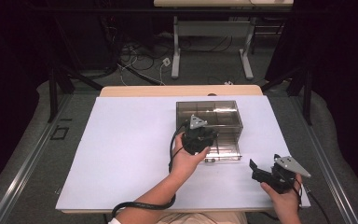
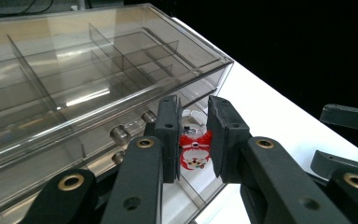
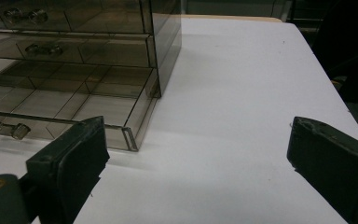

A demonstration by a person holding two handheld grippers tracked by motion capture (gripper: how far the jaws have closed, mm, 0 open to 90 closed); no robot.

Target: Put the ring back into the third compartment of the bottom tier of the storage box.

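Left gripper view: left claw (image 2: 194,140) clamps Santa figurine (image 2: 195,154) over open bottom drawer (image 2: 200,193) – right claw (image 3: 196,158) wide, bare counter (image 3: 242,93) ahead.

We see the red figure (image 2: 195,156) half hidden between the pads at centre frame, its top lost behind glare.

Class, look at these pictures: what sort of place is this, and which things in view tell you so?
Probably a lab or workshop set up for recording: a white-covered table holding one clear drawer box, loose cables on the floor, and dark screens around.
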